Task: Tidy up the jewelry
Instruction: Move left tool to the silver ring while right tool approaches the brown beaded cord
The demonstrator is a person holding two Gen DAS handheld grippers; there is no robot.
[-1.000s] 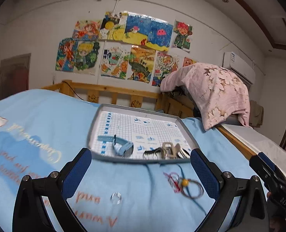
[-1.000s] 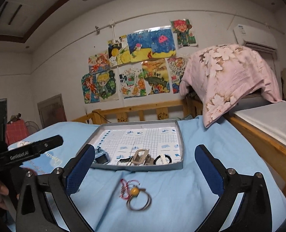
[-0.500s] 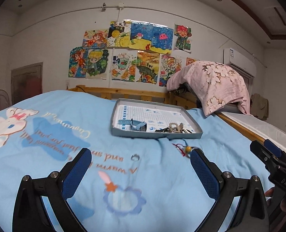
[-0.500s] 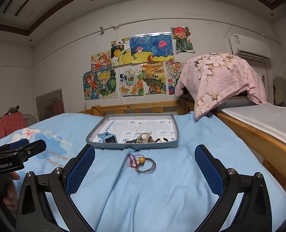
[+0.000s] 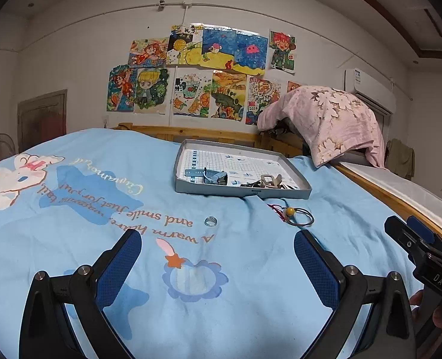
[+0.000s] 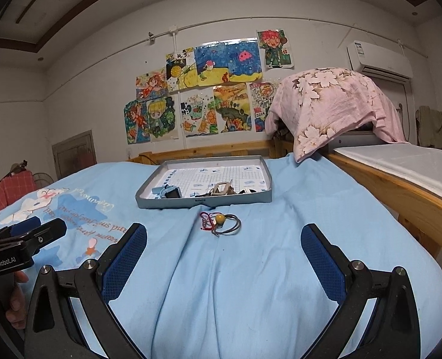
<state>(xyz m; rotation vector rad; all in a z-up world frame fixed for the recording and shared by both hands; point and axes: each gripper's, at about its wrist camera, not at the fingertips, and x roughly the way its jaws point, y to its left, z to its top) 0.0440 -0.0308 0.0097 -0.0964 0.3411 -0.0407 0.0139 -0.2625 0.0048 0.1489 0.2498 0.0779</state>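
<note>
Bed, covered by a light blue printed blanket (image 5: 71,209), on which all items are laid. Tray (image 5: 191,187), grey, shallow, with a grid-patterned liner, set on the blanket toward the headboard; a blue watch (image 5: 213,176) is held at its near left, and a cluster of small metal and dark pieces (image 5: 265,182), too small to be told apart, at its near right. Left tongs (image 5: 218,257), blue-padded, spread wide with nothing between the pads, held low over the blanket and well short of the tray. Right tongs (image 6: 223,249), likewise spread wide and empty, aimed along the blanket at the tray. Bracelet (image 6: 223,224), a thin dark hoop with red cord and a yellow bead, lying on the blanket just in front of the tray's near wall, outside it. Ring (image 5: 211,221), small and silver, lying on the blanket left of the bracelet and nearer the left tongs, apart from the tray. Step judged in hand: gathering of the loose pieces into the tray, two left out. Next move judged to call for a lowering of one pair of tongs flat to the soft blanket and a fine pinch on a thin piece, the ring being likely to be pressed into the fabric or to slip.
</note>
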